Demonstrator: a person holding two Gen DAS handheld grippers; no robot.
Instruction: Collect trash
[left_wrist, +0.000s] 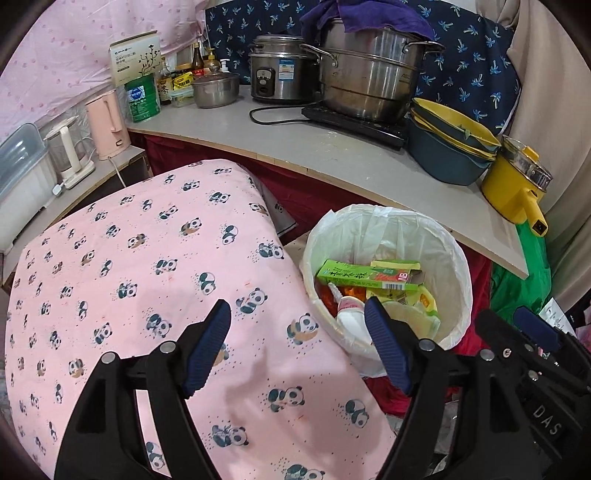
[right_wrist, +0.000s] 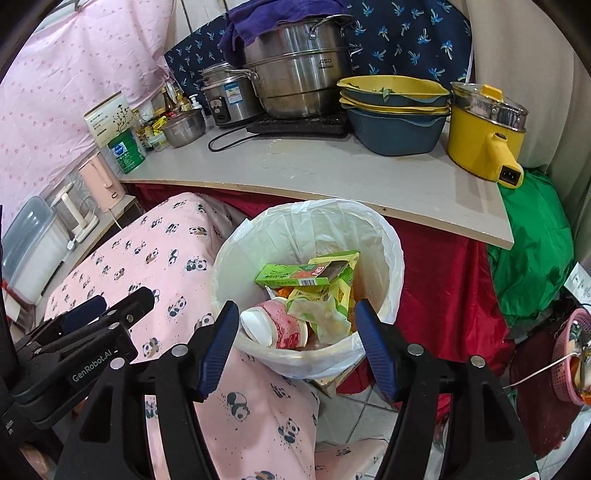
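1. Left gripper (left_wrist: 297, 325): fingers apart, empty, lower centre, over the panda cloth (left_wrist: 147, 280).
2. Right gripper (right_wrist: 295, 325): fingers apart, empty.
3. Trash bin (right_wrist: 391, 236): frame centre, holding a green carton (right_wrist: 291, 277).

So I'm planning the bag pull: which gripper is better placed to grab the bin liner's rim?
Right. The right gripper hangs open directly over the white liner, while the left gripper sits mostly over the panda cloth.
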